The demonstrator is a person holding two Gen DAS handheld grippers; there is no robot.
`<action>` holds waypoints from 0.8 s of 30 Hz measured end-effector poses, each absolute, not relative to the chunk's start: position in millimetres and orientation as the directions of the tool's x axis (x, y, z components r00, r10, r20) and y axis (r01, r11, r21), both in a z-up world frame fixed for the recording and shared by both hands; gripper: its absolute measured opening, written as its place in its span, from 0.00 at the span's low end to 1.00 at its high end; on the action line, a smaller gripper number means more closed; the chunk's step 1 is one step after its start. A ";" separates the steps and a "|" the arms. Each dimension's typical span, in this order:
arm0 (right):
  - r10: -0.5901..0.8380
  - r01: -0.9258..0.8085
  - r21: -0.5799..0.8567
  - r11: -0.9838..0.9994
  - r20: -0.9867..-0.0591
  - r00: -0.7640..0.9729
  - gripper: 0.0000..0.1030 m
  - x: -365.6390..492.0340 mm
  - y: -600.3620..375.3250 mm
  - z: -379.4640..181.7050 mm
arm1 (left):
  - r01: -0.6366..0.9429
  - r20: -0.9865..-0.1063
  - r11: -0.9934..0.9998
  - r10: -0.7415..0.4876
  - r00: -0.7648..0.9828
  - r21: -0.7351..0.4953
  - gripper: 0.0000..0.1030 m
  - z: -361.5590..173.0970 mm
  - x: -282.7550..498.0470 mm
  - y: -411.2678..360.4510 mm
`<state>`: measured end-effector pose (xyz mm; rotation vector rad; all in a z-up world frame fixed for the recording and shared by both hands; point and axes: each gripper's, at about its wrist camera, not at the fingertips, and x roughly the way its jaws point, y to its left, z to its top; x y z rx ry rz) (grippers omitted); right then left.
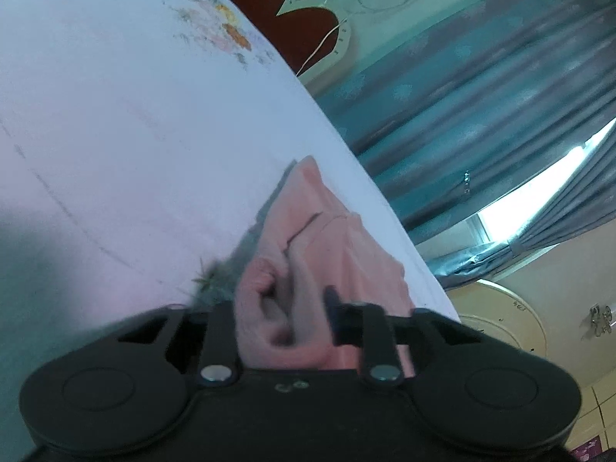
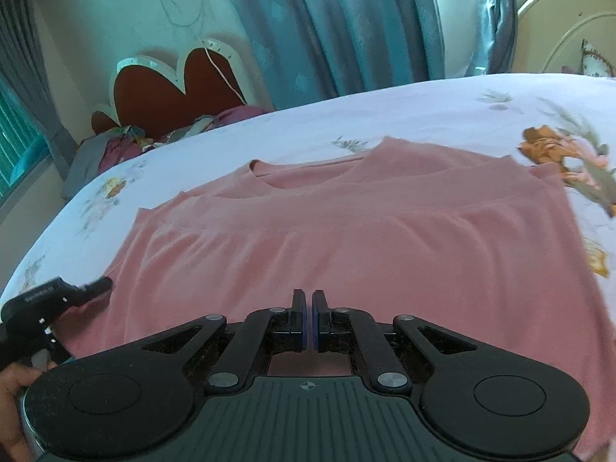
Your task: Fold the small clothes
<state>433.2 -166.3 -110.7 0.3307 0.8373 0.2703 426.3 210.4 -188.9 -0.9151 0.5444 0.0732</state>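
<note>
Left gripper (image 1: 285, 308) clamped on bunched pink shirt (image 2: 346, 238) hem; right gripper (image 2: 309, 319) pinched together at bed (image 2: 423, 115) near edge; could slip mid-fold.

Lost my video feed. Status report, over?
Left tongs shut on pink top's bunched edge. Right tongs shut, over the hem. Top flat on bedsheet. Nothing in the way.

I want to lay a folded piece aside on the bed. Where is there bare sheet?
Bare sheet runs behind the pink top, between its neckline and the bed's far edge. A narrower strip lies on its left, beyond the left gripper. The pile of clothes by the heart-shaped headboard is crowded.
</note>
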 end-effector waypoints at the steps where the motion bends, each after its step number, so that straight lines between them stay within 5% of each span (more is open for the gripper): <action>1: 0.367 -0.111 0.390 0.914 -0.677 0.638 0.02 438.5 -162.8 -111.7 | -0.289 -0.480 0.612 -0.171 0.861 -0.736 0.10 -191.5 429.4 211.9; 7: 0.423 -0.174 0.412 0.894 -0.652 0.629 0.02 454.5 -147.7 -121.6 | -0.198 -0.402 0.647 -0.184 0.897 -0.737 0.08 -170.4 420.6 207.4; 11: 0.397 -0.139 0.395 0.908 -0.705 0.587 0.00 462.1 -149.4 -143.2 | -0.252 -0.491 0.686 -0.176 0.853 -0.683 0.08 -173.0 430.4 202.1; 14: 0.408 -0.153 0.398 0.905 -0.703 0.583 0.00 462.3 -153.2 -141.8 | -0.185 -0.437 0.702 -0.198 0.877 -0.688 0.08 -156.2 428.5 192.1; 24: 0.337 0.058 0.576 0.816 -0.554 0.761 0.00 419.6 -295.2 -106.0 | 0.177 -0.356 0.749 -0.491 0.795 -0.638 0.08 -80.8 467.8 25.0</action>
